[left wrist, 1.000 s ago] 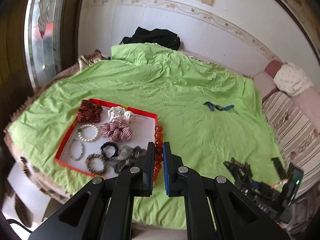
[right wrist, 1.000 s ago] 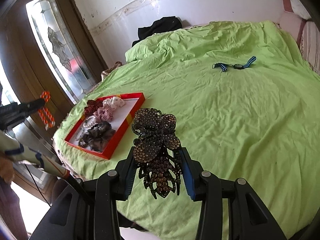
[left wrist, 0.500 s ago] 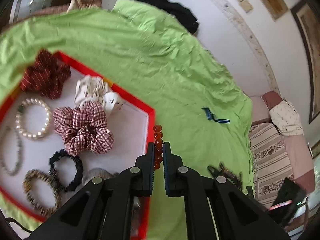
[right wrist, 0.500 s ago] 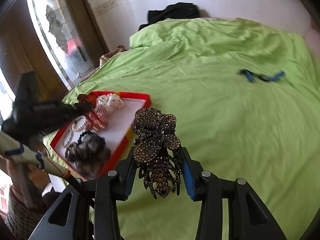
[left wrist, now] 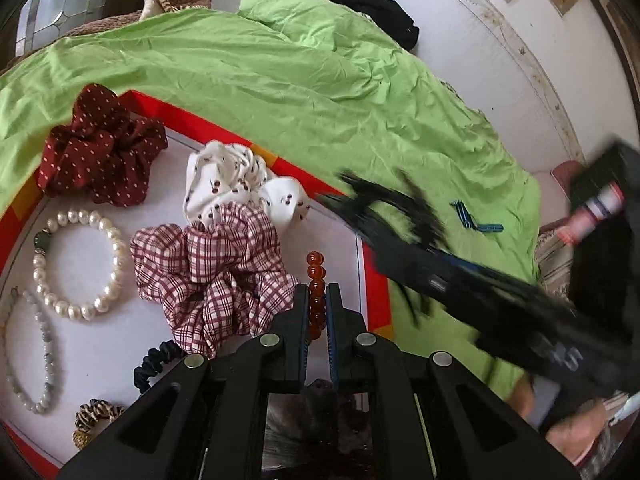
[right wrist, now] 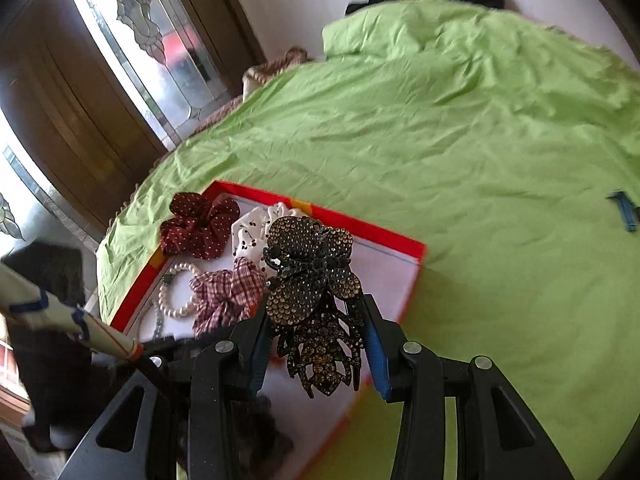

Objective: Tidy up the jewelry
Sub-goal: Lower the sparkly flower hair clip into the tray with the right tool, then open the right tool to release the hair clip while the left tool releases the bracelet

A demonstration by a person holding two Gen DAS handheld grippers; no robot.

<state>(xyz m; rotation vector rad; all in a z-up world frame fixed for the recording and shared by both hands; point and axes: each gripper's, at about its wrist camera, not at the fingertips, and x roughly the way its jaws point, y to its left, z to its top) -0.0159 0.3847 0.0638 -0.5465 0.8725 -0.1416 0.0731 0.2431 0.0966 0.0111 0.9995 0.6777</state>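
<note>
My left gripper (left wrist: 317,292) is shut on an amber bead bracelet (left wrist: 315,272) that hangs low over the white floor of the red-rimmed tray (left wrist: 378,292), beside the plaid scrunchie (left wrist: 212,268). My right gripper (right wrist: 316,320) is shut on a dark rhinestone hair claw (right wrist: 310,280), held above the tray's right half (right wrist: 384,236). In the left wrist view that right gripper and its claw (left wrist: 384,208) show as a dark blur coming in from the right. Inside the tray lie a dark red dotted scrunchie (left wrist: 100,152), a white cherry-print scrunchie (left wrist: 232,176) and a pearl bracelet (left wrist: 76,264).
The tray sits on a bed with a green sheet (right wrist: 460,140). A blue striped strap (left wrist: 476,222) lies on the sheet to the right. A grey bead bracelet (left wrist: 36,356), a navy hair tie (left wrist: 156,364) and a leopard-print tie (left wrist: 94,416) fill the tray's near left.
Both grippers have swung over the tray. The left one dropped close to its floor with the amber beads, and the right one came in from the right with the hair claw.
</note>
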